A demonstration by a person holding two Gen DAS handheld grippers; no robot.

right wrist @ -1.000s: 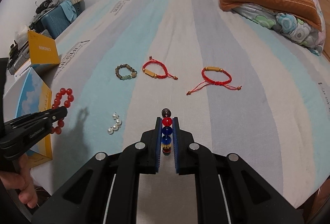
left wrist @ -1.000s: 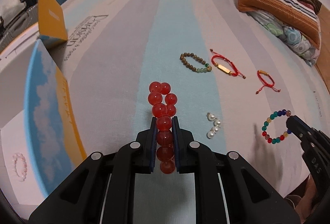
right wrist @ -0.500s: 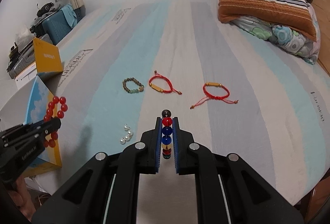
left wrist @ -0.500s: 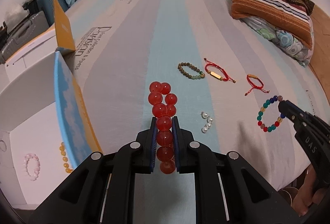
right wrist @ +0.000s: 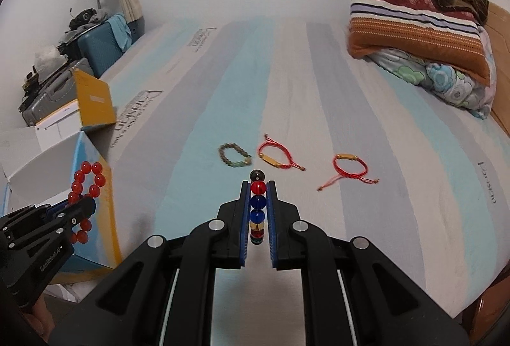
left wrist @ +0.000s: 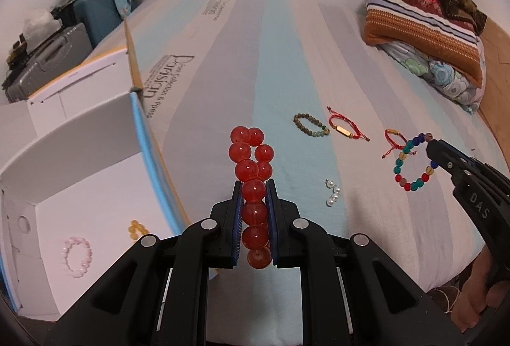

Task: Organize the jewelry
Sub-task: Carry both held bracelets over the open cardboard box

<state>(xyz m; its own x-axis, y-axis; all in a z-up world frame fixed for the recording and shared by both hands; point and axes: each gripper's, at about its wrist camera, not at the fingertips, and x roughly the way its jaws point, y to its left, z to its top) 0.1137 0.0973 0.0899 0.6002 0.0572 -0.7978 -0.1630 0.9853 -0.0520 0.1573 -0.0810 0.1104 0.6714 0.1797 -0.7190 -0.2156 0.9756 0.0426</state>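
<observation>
My left gripper (left wrist: 254,186) is shut on a red bead bracelet (left wrist: 251,154) and holds it in the air beside the open white box (left wrist: 79,174) at the left. A pink bracelet (left wrist: 78,253) and a yellow one (left wrist: 137,229) lie in the box. My right gripper (right wrist: 257,186) is shut on a multicolour bead bracelet (right wrist: 257,205), also seen in the left wrist view (left wrist: 412,162), held above the bed. On the sheet lie a brown bead bracelet (right wrist: 234,156), two red cord bracelets (right wrist: 275,156) (right wrist: 349,169) and pearl earrings (left wrist: 333,194).
Striped pillows and a folded quilt (right wrist: 417,30) are piled at the far right of the bed. Suitcases and clutter (right wrist: 79,59) stand at the far left past the bed edge. An orange box flap (right wrist: 94,104) stands up behind the white box.
Both grippers have risen and pulled back with their bracelets. The left one has swung toward the box, so the box's inside now shows.
</observation>
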